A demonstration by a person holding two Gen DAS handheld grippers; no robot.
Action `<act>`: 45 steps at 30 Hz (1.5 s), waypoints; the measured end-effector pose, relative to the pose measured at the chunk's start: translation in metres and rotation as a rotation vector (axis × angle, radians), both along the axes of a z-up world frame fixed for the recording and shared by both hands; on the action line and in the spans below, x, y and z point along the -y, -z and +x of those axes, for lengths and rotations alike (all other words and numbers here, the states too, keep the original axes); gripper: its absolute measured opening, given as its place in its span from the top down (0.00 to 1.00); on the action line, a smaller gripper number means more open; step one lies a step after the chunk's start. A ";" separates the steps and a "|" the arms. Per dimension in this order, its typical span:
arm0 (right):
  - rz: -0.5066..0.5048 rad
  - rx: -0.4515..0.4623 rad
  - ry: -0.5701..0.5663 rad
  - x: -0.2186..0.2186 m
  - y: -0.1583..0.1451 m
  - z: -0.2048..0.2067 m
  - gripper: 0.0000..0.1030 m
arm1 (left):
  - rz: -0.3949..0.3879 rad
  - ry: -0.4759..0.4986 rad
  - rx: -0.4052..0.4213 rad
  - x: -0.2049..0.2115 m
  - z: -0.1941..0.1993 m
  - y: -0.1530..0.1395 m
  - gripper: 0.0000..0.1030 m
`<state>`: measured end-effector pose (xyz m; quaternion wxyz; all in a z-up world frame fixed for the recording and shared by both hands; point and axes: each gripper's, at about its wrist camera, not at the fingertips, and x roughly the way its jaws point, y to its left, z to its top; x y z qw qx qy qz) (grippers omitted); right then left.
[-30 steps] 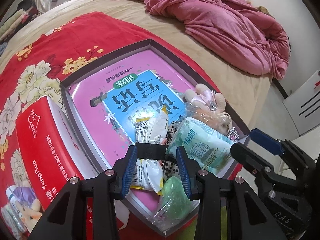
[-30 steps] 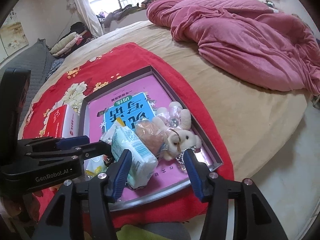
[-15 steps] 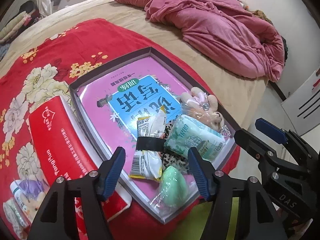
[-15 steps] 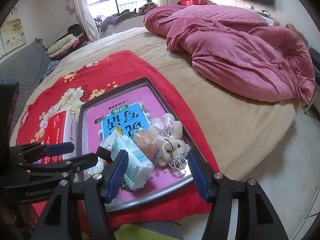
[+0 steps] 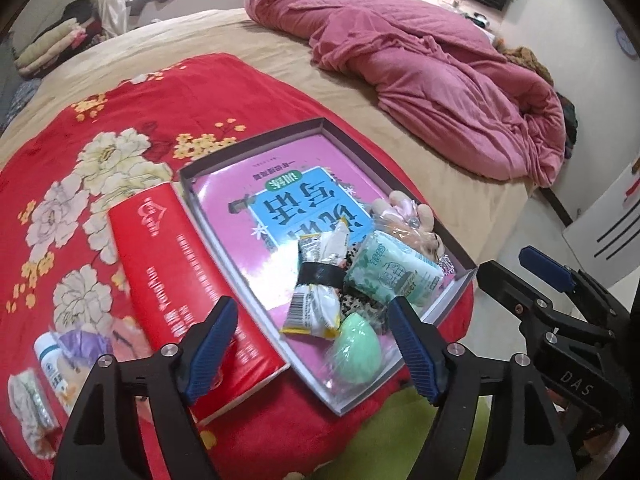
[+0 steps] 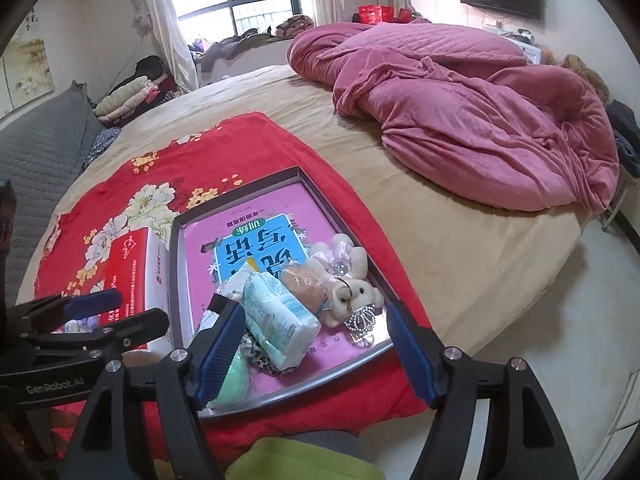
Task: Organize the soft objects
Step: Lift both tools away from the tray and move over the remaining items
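Note:
A shallow grey box (image 5: pixel 256 138), lined with a pink and blue book cover, lies on the red floral blanket. In its near corner sit a snack packet with a black band (image 5: pixel 316 280), a green tissue pack (image 5: pixel 392 272), a mint sponge in plastic (image 5: pixel 356 348), a leopard-print scrunchie and a wrapped plush bunny (image 6: pixel 352 292) beside a small tiara. My left gripper (image 5: pixel 312 304) hovers above the packet with its jaws opening and nothing between the pads. My right gripper (image 6: pixel 313 308) hangs over the tissue pack (image 6: pixel 280 320) and bunny, its jaws also opening and gripping nothing.
A red tissue box (image 5: pixel 172 280) lies against the grey box's left side. A small bottle (image 5: pixel 50 364) and plush bits lie at the blanket's near left. A crumpled pink quilt (image 5: pixel 420 60) covers the far right of the bed. Floor lies beyond the bed's right edge.
Both grippers have opened wider and pulled back and up from the box. The left jaws, earlier close around the snack packet's band, now stand clear of it; the packet lies in the box.

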<state>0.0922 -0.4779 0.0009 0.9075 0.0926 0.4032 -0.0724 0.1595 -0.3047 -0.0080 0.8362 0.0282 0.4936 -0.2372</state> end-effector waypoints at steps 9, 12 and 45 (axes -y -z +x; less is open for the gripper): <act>-0.034 0.024 -0.004 -0.015 -0.016 -0.010 0.28 | -0.014 -0.030 0.059 -0.024 -0.017 -0.018 0.23; -0.050 0.034 -0.007 -0.020 -0.024 -0.013 0.28 | -0.017 -0.025 0.070 -0.029 -0.022 -0.025 0.22; -0.034 0.193 -0.161 -0.106 -0.081 -0.029 0.22 | -0.055 -0.161 0.136 -0.141 -0.059 -0.062 0.22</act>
